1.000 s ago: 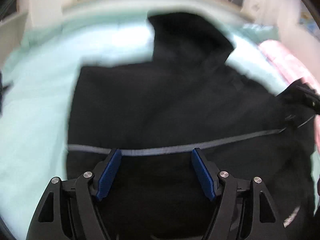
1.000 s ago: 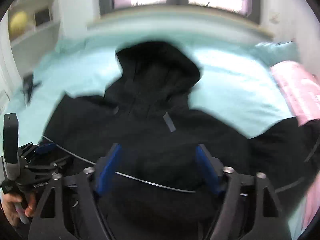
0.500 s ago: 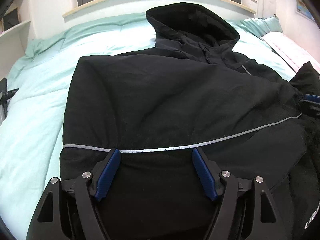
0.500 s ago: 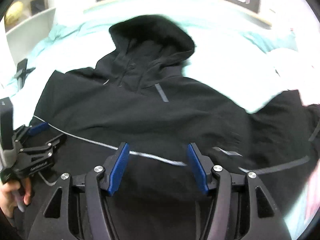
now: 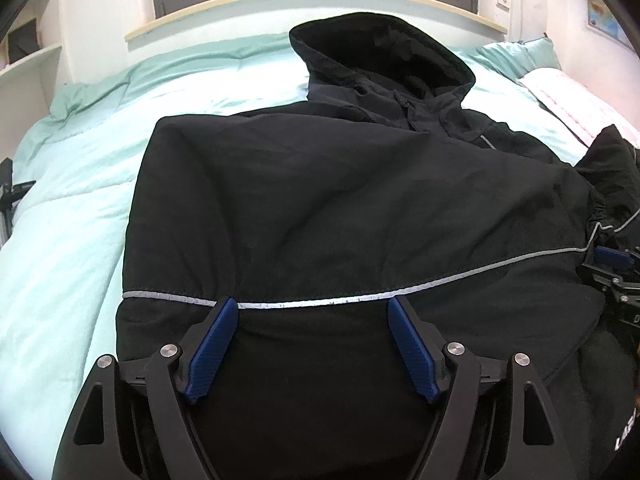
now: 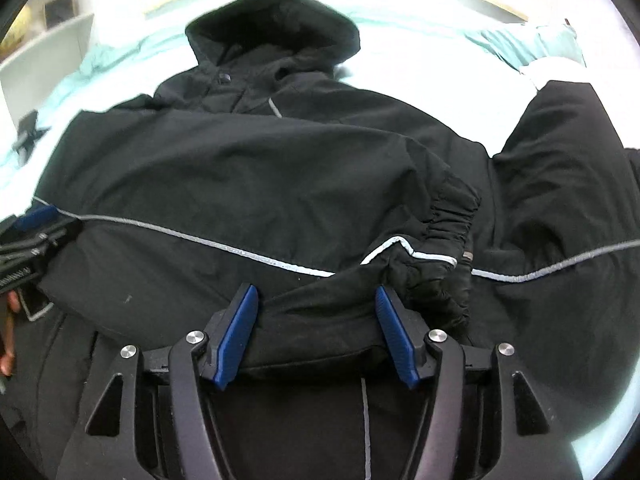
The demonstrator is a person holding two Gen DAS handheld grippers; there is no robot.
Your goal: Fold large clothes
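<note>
On the bed [image 5: 72, 208], a black hooded jacket [image 5: 340, 200] lies spread, its hood toward the window and one sleeve folded across its front. The left gripper [image 5: 312, 308] hovers over it, jaws released; the right gripper [image 6: 316, 296] also gapes, straddling the sleeve's cuff [image 6: 448, 216].
</note>
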